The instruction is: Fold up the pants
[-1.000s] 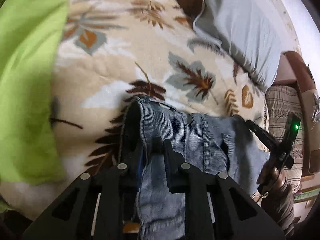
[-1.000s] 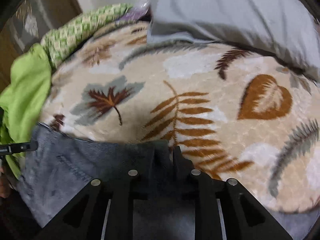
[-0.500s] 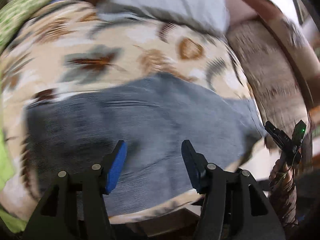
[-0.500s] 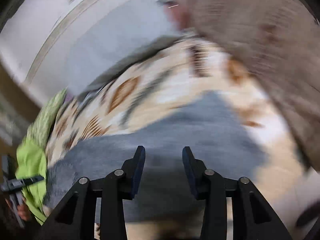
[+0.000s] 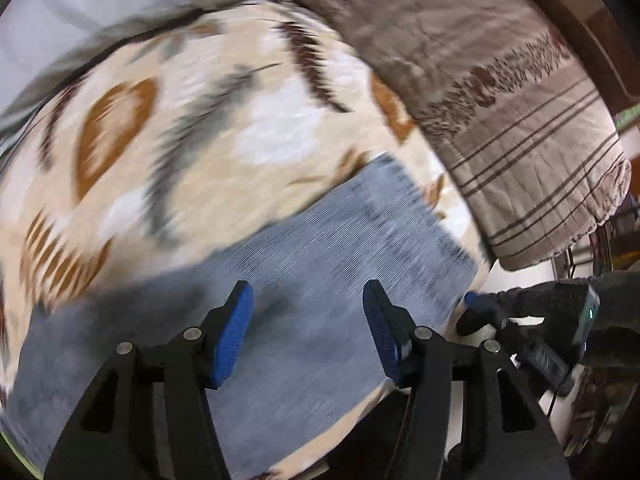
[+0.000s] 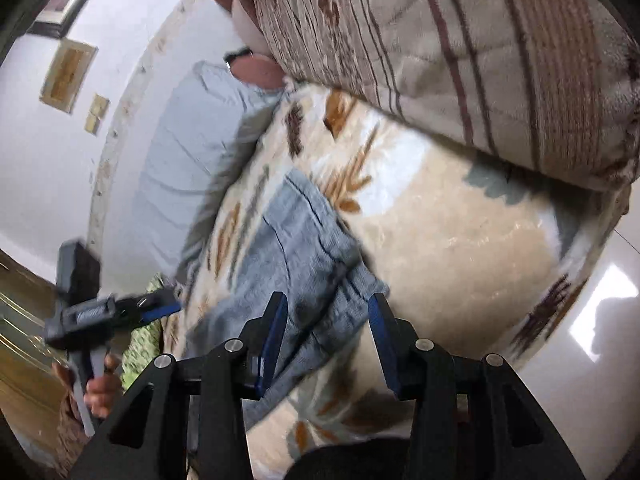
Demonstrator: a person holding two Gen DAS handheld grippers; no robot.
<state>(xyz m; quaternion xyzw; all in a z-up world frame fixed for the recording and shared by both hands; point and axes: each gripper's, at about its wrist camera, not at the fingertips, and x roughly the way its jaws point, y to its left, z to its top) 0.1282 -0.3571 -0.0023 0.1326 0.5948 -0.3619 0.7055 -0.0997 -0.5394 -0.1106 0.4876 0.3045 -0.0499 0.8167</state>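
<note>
Both wrist views close above bed, angled down, left apparently steeper, sharing jeans [image 5: 320, 264] [image 6: 292, 248]

The pants [image 5: 320, 280] are faded blue-grey denim; the blanket [image 5: 240, 128] beneath is cream, printed with brown, rust and grey leaves; the quilt [image 6: 460, 40] is beige with dark brown stripes; the pillow [image 6: 180, 168] is pale grey-blue; both grippers are black, their fingers [image 5: 234, 336] faced in blue.
</note>
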